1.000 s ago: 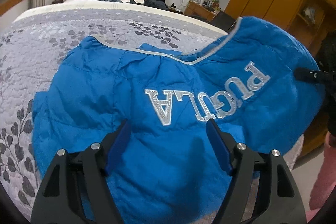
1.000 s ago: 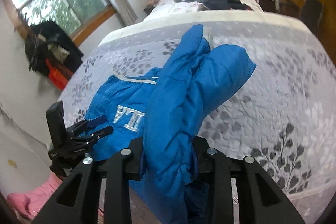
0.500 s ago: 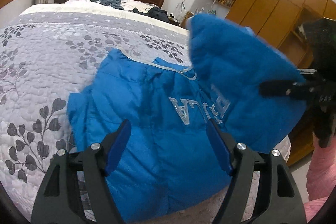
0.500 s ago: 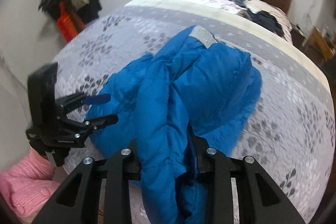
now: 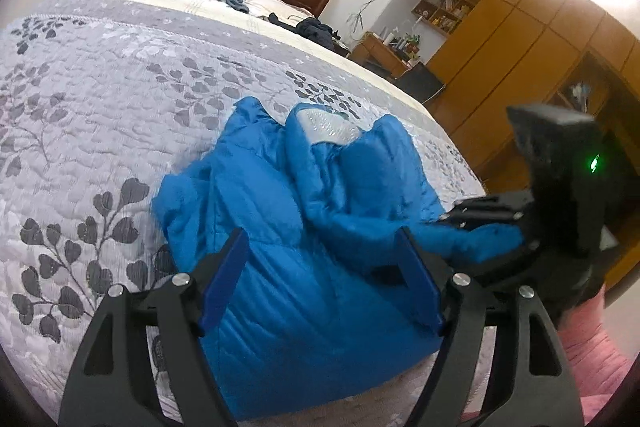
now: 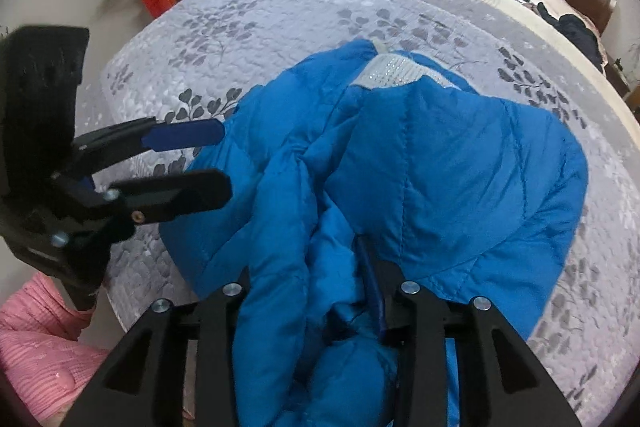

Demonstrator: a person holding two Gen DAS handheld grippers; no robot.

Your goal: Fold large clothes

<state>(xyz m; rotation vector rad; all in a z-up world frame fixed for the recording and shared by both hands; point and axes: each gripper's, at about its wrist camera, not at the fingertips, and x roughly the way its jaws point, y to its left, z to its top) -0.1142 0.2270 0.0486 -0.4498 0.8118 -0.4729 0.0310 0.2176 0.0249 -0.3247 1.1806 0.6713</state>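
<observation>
The jacket (image 6: 440, 167) lies on the bed (image 6: 300, 11), between left tongs (image 6: 200, 163) and right tongs (image 6: 312, 287).

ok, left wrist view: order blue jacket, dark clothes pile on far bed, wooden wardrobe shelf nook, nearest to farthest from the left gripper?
1. blue jacket, directly ahead under the left gripper
2. dark clothes pile, far bed, ahead
3. shelf nook, upper right; close to the pile, ranking uncertain

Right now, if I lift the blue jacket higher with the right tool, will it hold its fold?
Probably not: the blue jacket looks puffy and floppy, bunching in the right tool. Its quilted shell may slip. It likely weighs little.
</observation>
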